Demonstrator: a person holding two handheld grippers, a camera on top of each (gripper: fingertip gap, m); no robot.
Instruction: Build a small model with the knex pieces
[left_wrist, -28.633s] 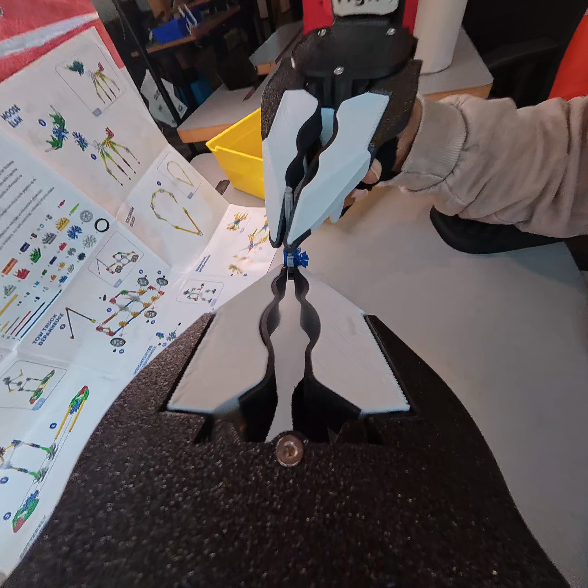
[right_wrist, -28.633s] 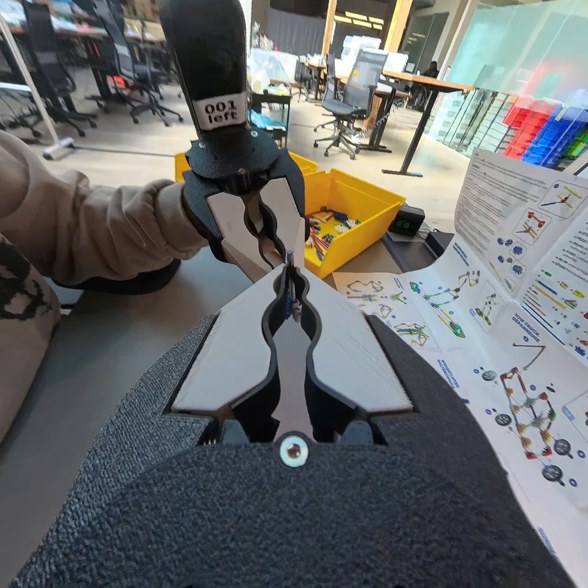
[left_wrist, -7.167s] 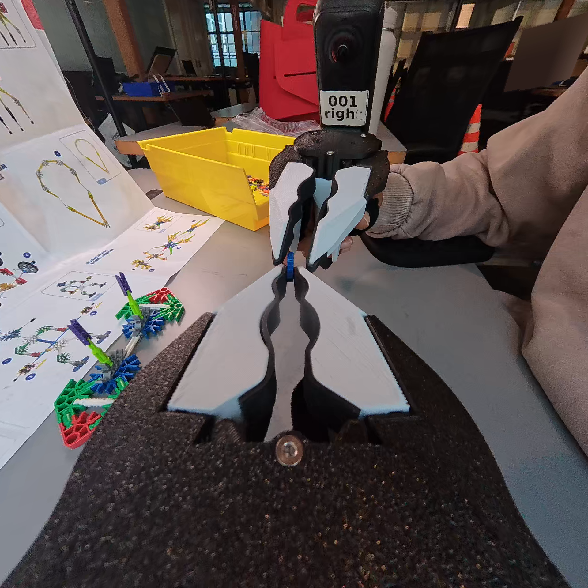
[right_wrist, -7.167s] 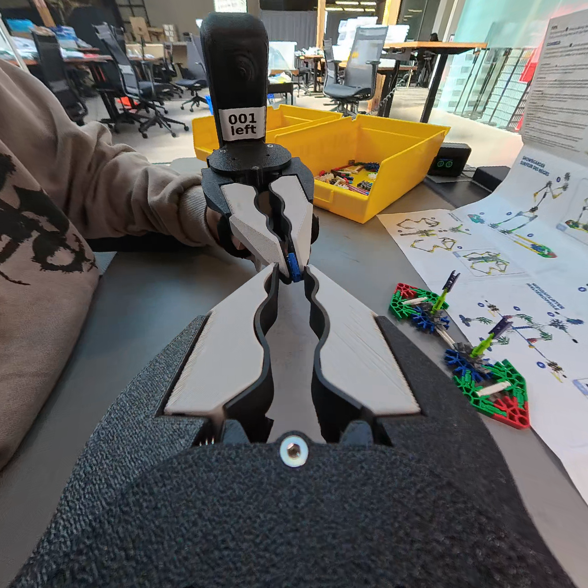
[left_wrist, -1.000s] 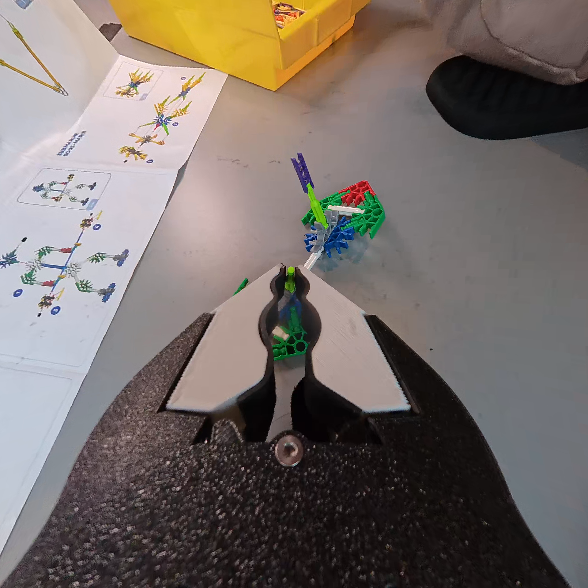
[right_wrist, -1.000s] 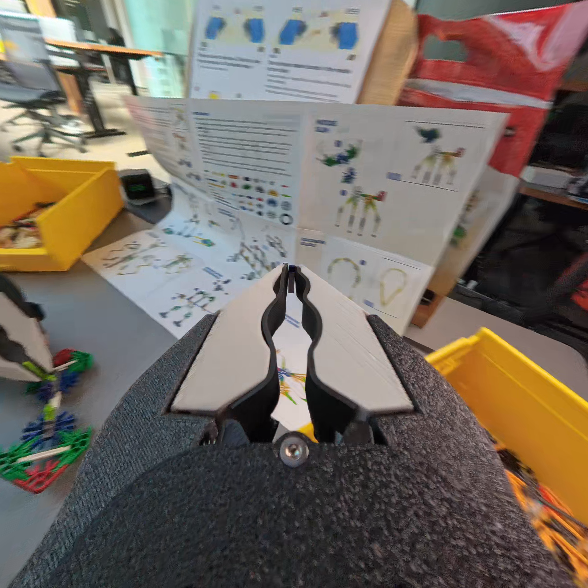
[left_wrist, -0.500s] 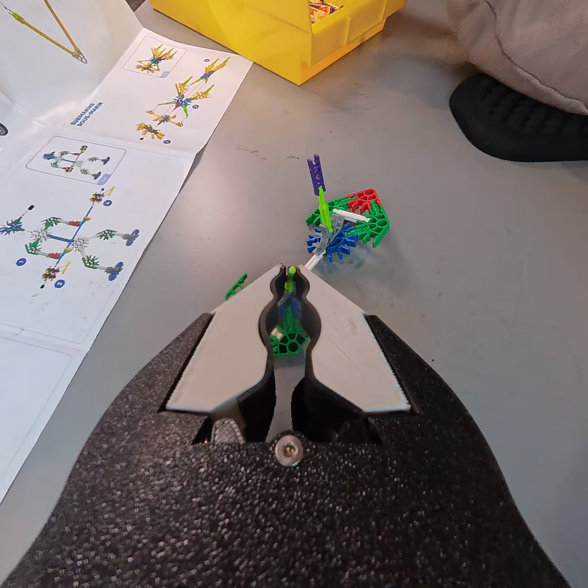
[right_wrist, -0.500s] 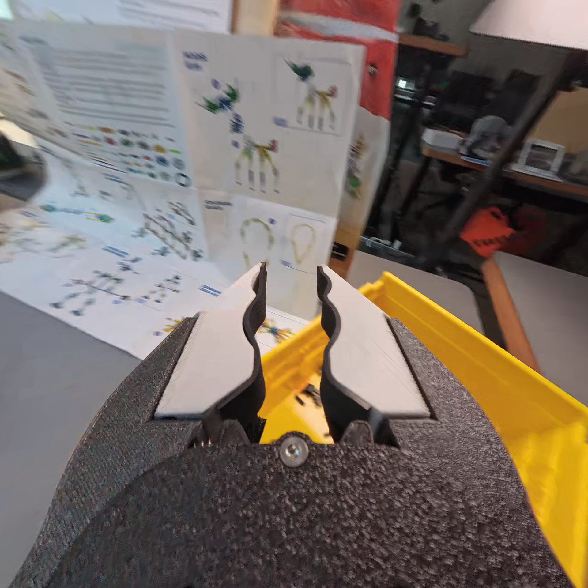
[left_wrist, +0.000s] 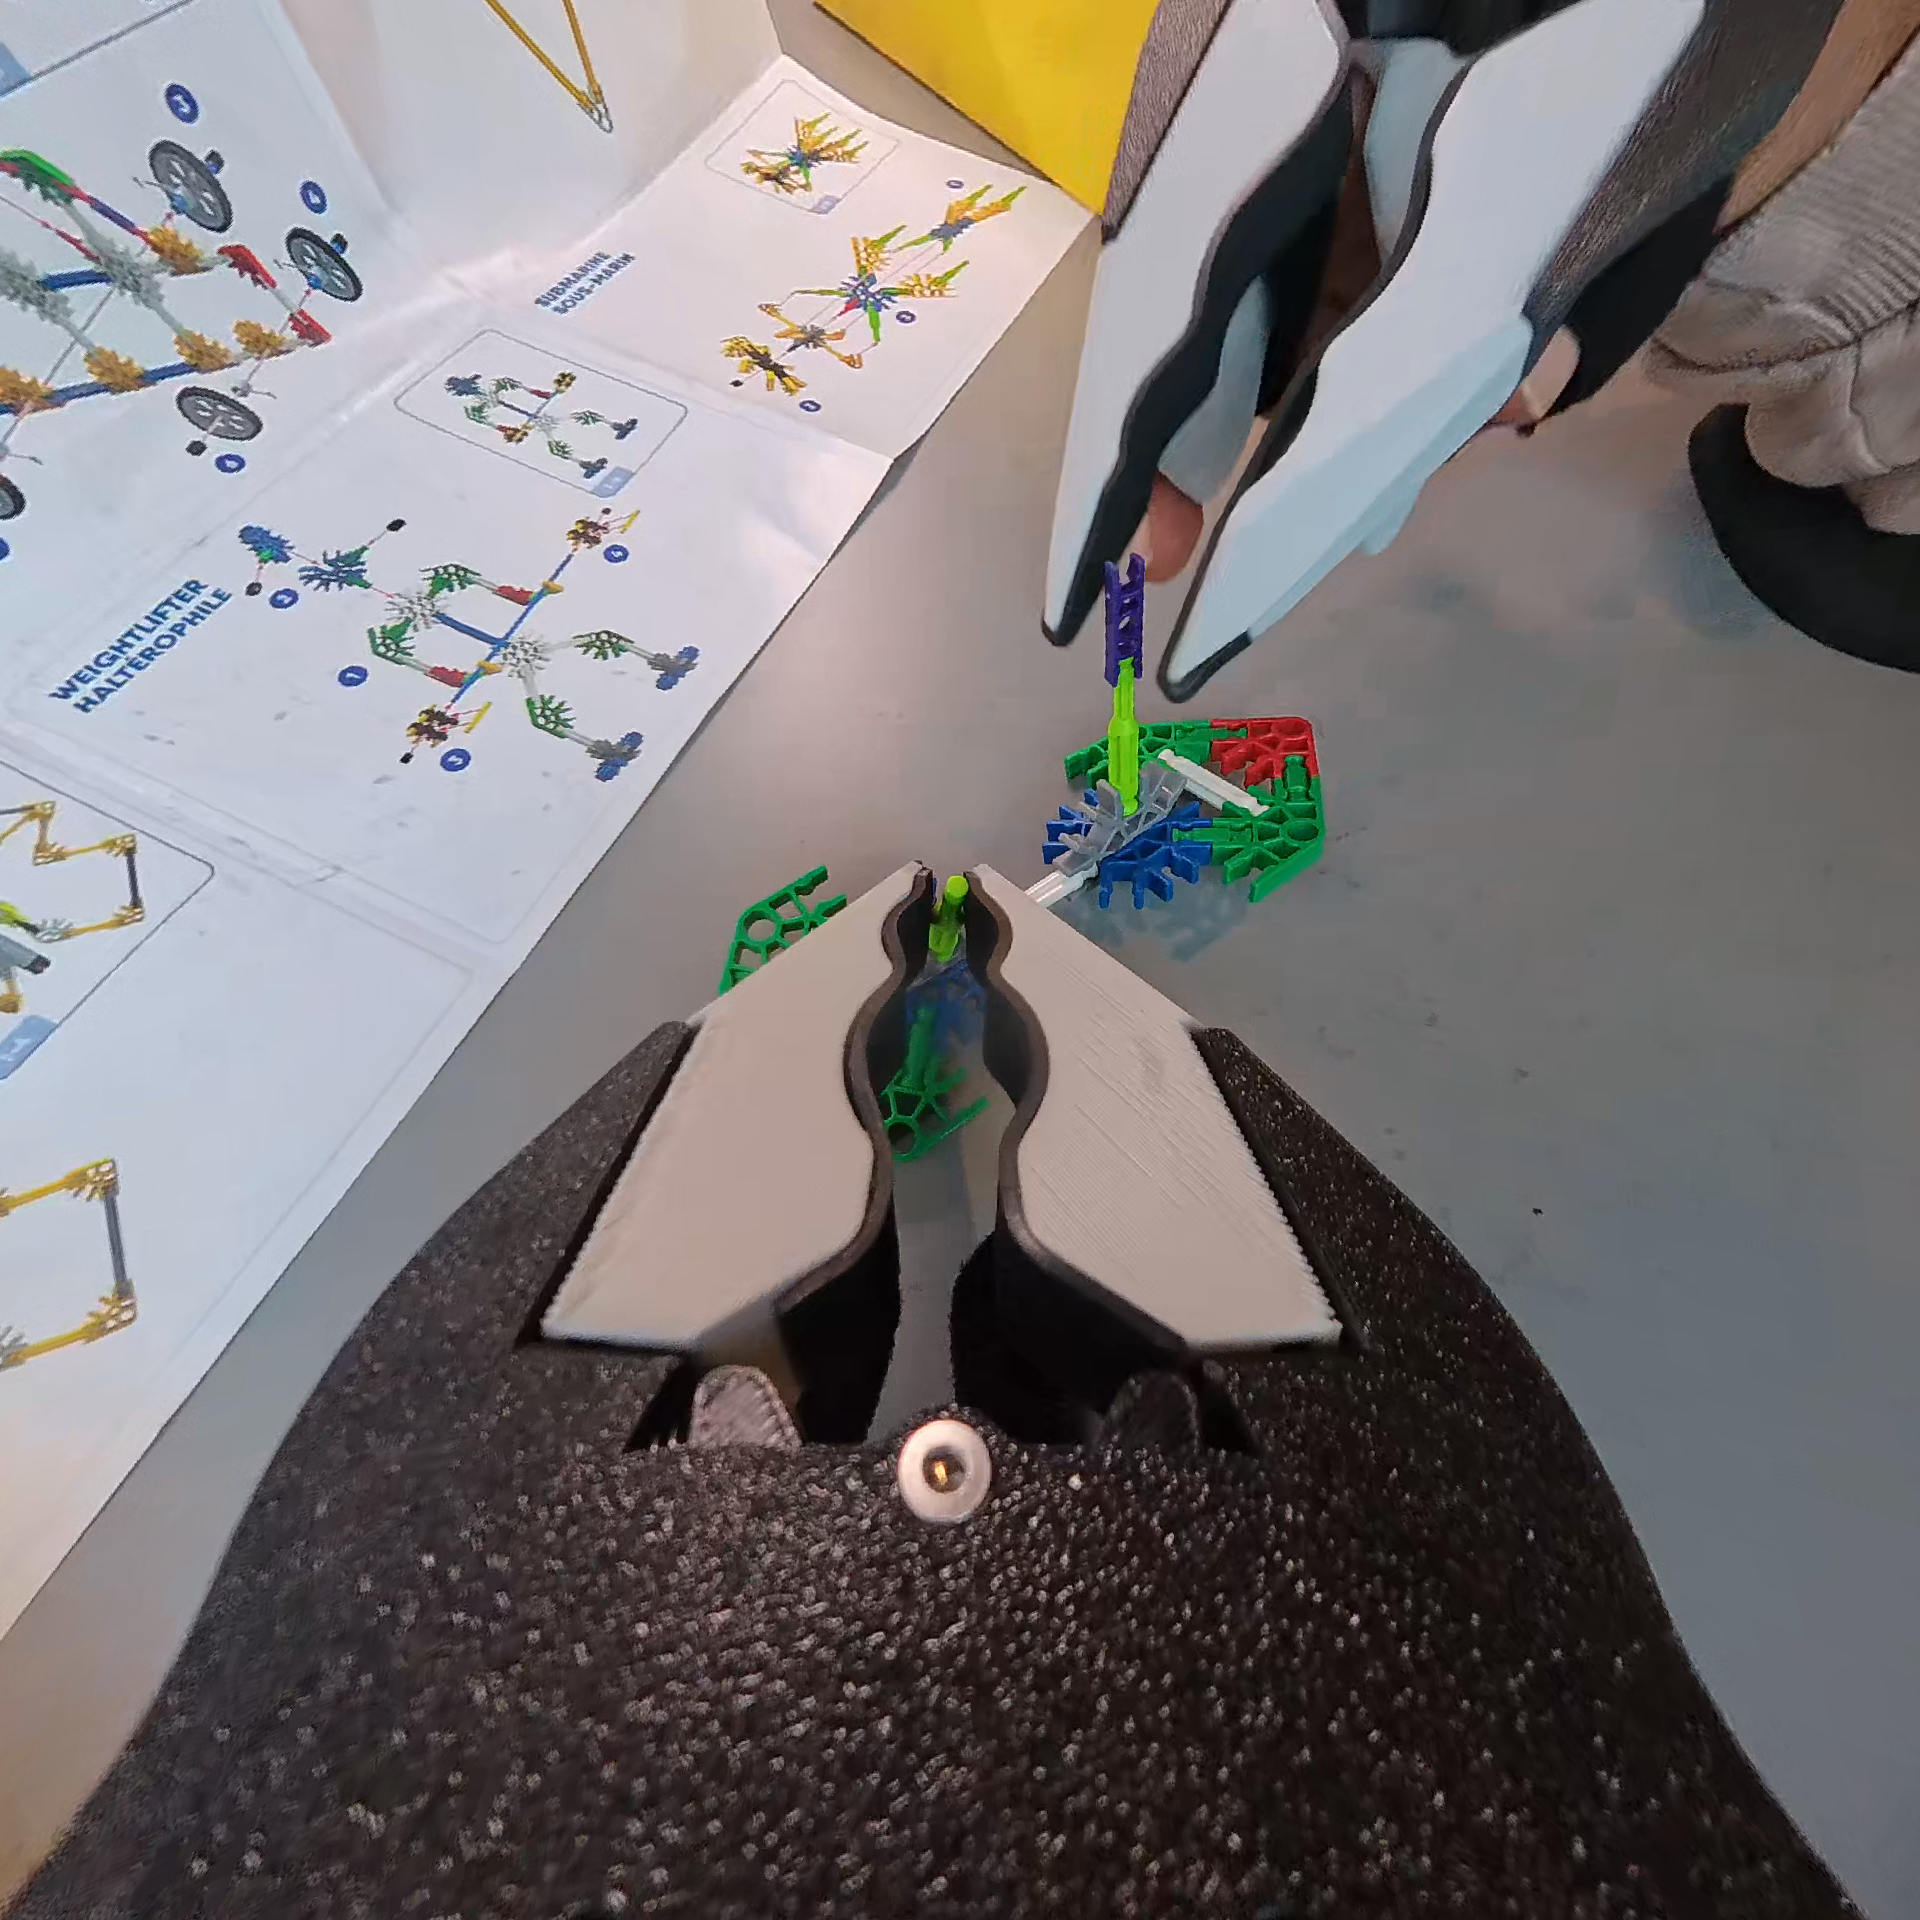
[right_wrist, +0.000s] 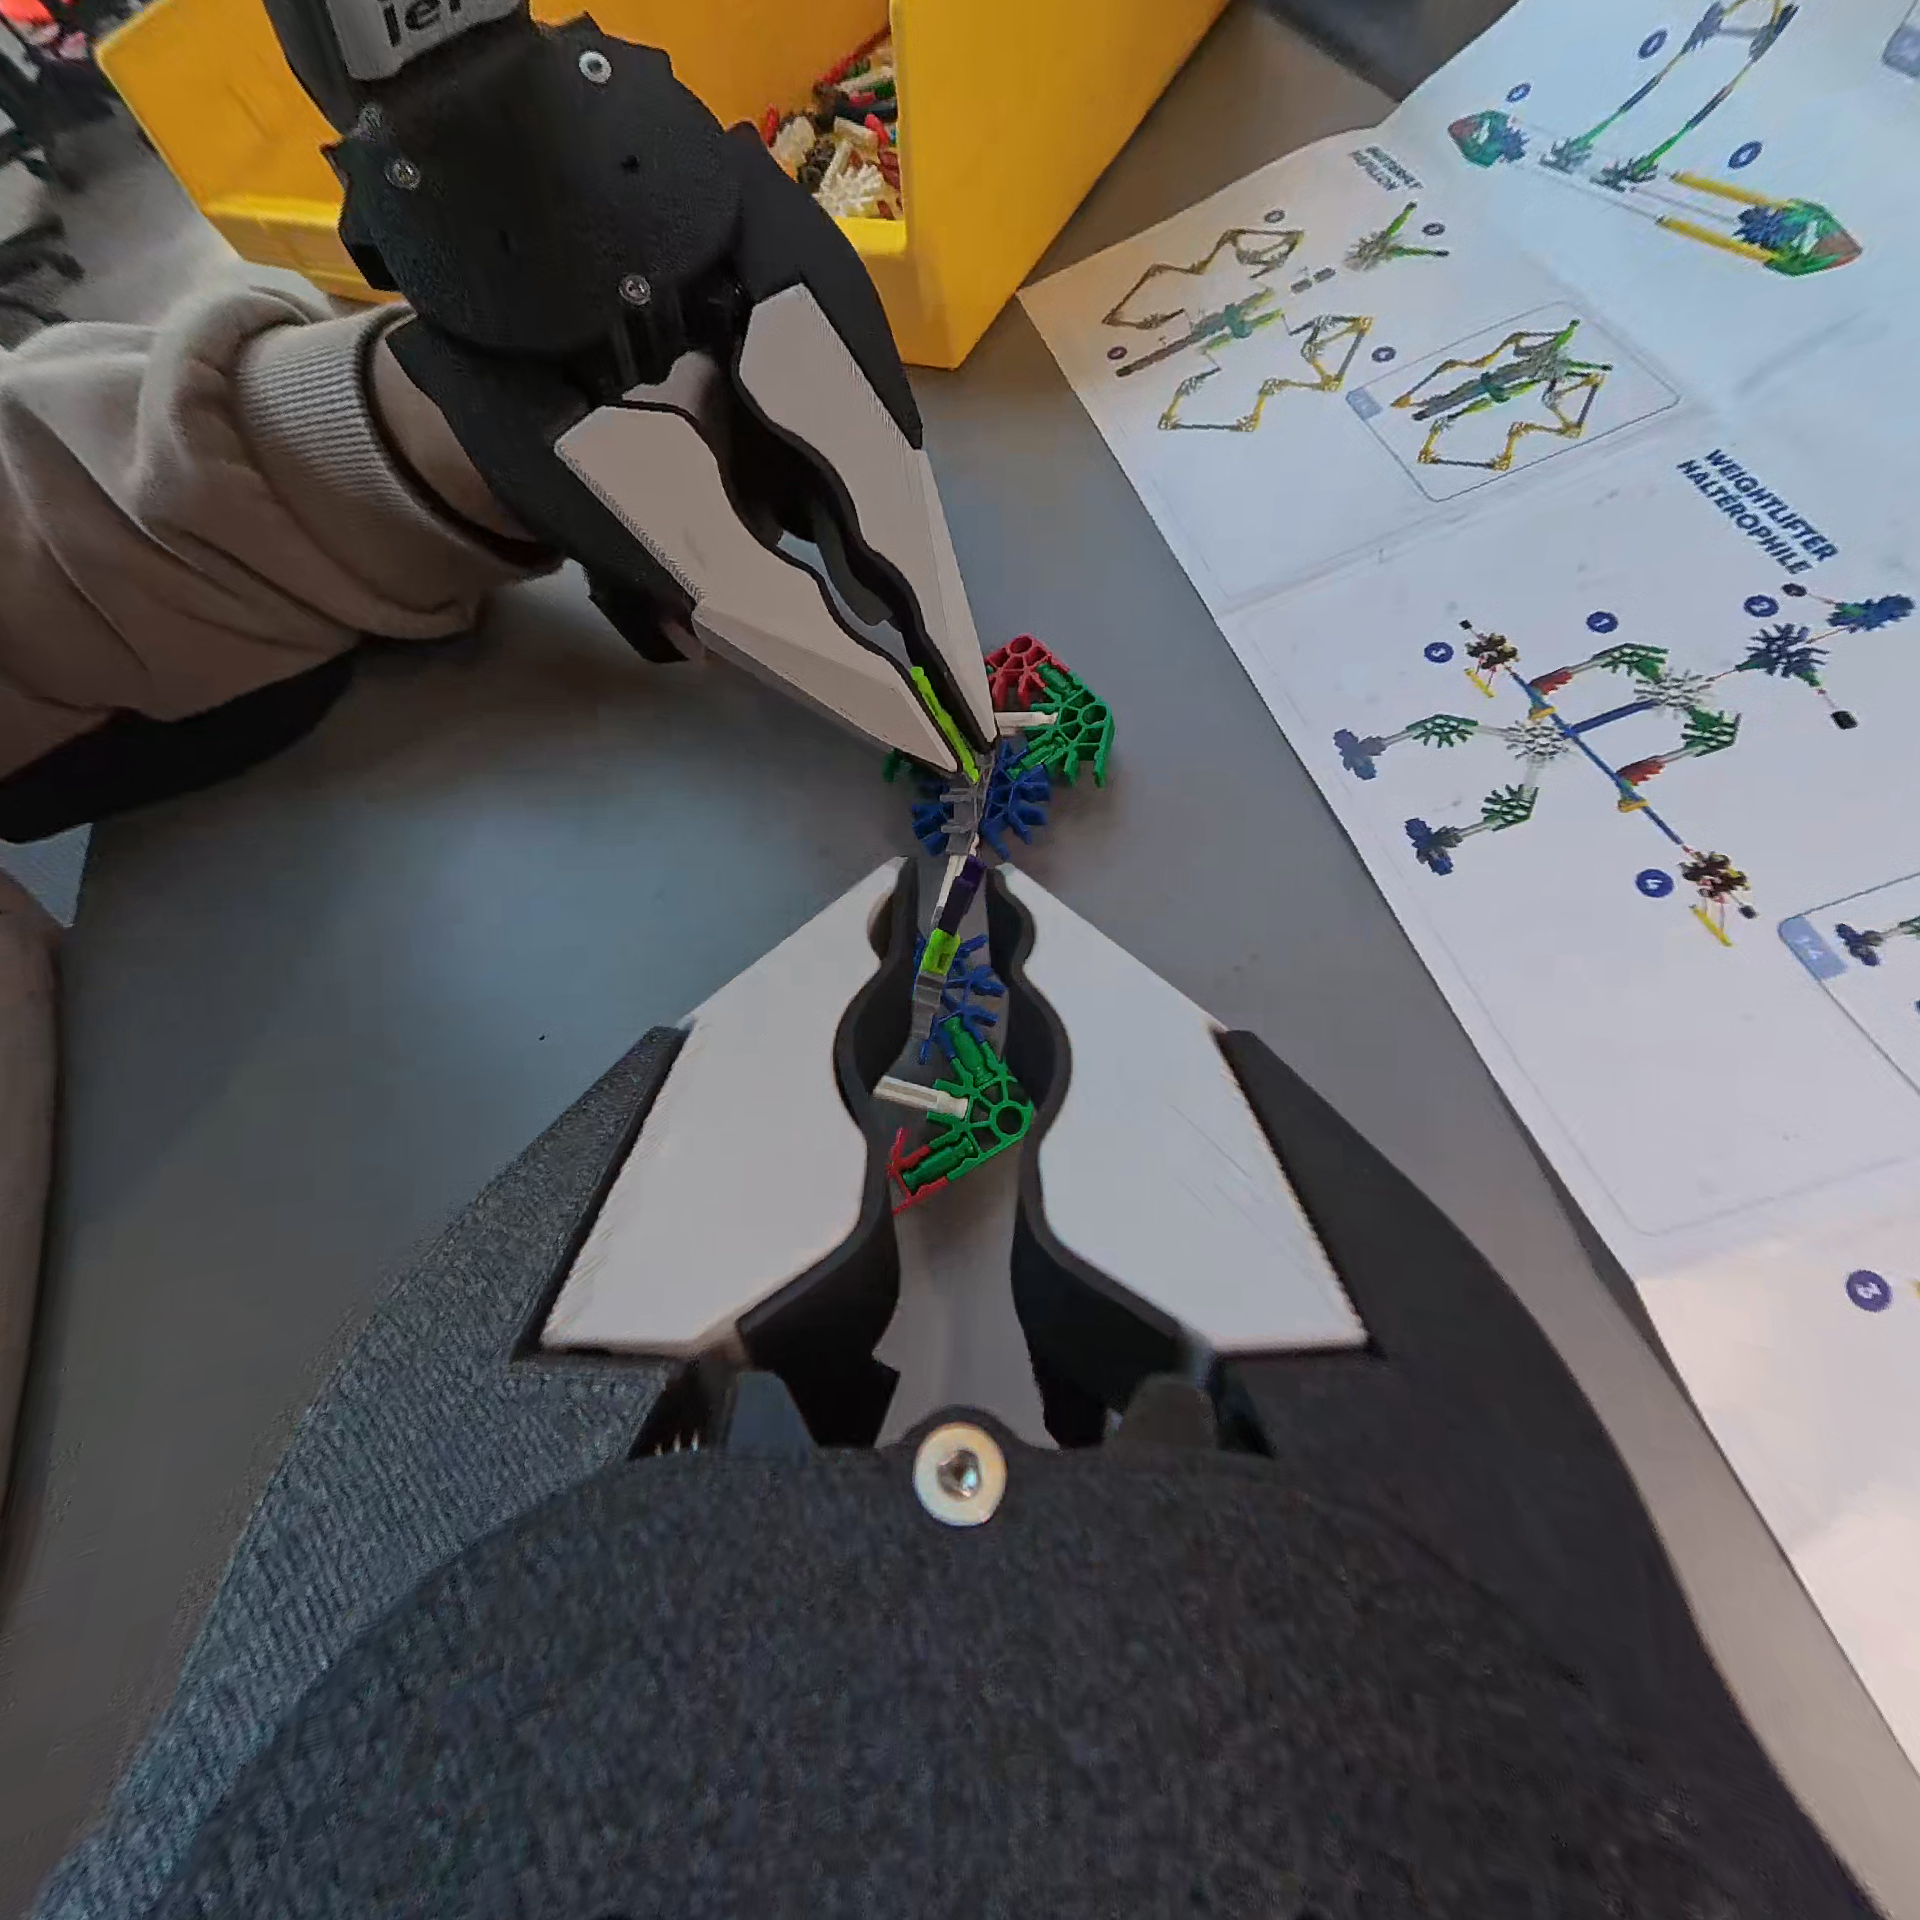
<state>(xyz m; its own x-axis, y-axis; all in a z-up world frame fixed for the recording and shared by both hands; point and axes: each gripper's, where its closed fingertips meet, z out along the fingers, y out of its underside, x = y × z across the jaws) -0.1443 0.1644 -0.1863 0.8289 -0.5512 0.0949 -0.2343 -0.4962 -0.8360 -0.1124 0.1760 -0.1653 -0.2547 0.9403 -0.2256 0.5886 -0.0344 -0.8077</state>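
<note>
Centre frame, both views: toy model (left_wrist: 1184, 810) worked on grey table (left_wrist: 1558, 1039).
Left gripper (left_wrist: 948, 883) is clamped on lime rod (left_wrist: 945, 920); right gripper (right_wrist: 948, 878), fingers parted, is set around purple connector (left_wrist: 1124, 613).

We see glossy plastic toy pieces (left_wrist: 1184, 810) on a matt grey tabletop (left_wrist: 1558, 1039), smooth printed paper sheet (left_wrist: 312, 623) at nine o'clock.

Both grippers share one build: a rough, speckled black body, a silver screw at its centre, and two pale grey ribbed fingers edged with wavy black pads. The left gripper (right_wrist: 971, 748) carries a white label above that screw. The right gripper (left_wrist: 1117, 649) is backed by a beige ribbed cuff (left_wrist: 1808, 281); a matching beige sleeve (right_wrist: 197, 468) sits behind the left.
</note>
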